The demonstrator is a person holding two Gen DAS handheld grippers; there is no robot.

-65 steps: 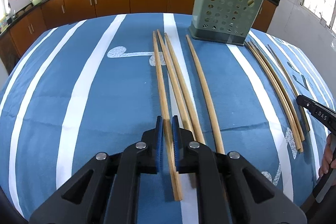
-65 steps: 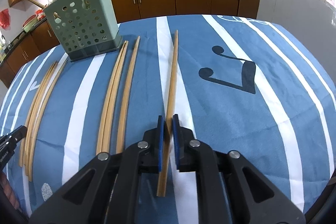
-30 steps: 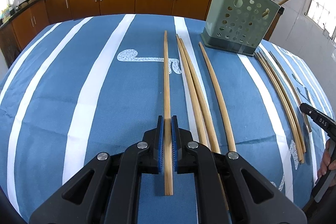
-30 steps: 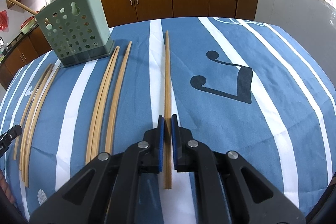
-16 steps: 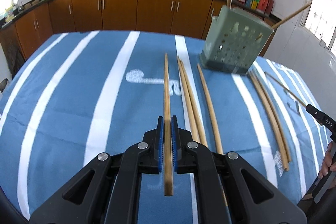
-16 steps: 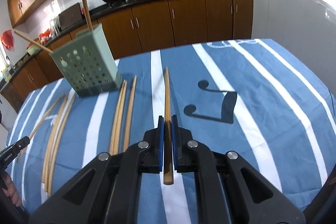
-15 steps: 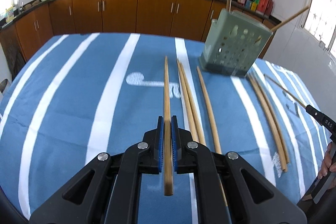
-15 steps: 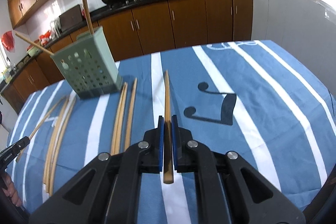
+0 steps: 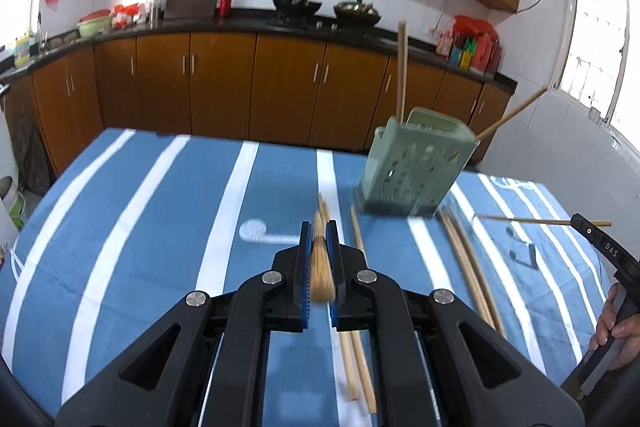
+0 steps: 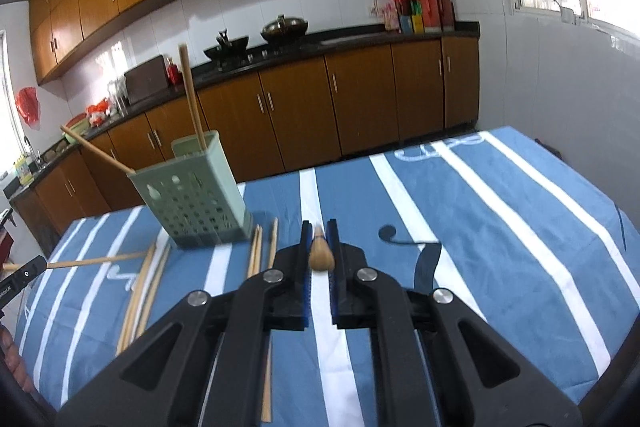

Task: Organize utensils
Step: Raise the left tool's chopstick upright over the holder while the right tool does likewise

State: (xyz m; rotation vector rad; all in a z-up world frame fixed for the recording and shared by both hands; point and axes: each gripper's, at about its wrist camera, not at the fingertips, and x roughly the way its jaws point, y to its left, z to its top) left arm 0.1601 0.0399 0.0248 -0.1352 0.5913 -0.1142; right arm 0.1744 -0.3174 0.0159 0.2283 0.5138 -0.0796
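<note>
My left gripper (image 9: 319,233) is shut on a long wooden chopstick (image 9: 321,273), held above the table and pointing away from the camera. My right gripper (image 10: 319,231) is shut on another wooden chopstick (image 10: 320,255), also lifted; it shows from the side in the left wrist view (image 9: 532,220). A green perforated utensil holder (image 9: 416,167) stands on the blue striped tablecloth (image 9: 160,227) with two chopsticks (image 9: 401,71) sticking out of it. It also shows in the right wrist view (image 10: 192,195), left of my right gripper. Several chopsticks (image 9: 356,355) lie on the cloth.
More chopsticks (image 9: 468,267) lie to the right of the holder. In the right wrist view loose chopsticks (image 10: 144,287) lie left of the gripper. Wooden kitchen cabinets (image 9: 240,87) and a counter with pans stand behind the table.
Both grippers have risen from the table and tilted up, each carrying its chopstick. The holder now sits lower and nearer in both views.
</note>
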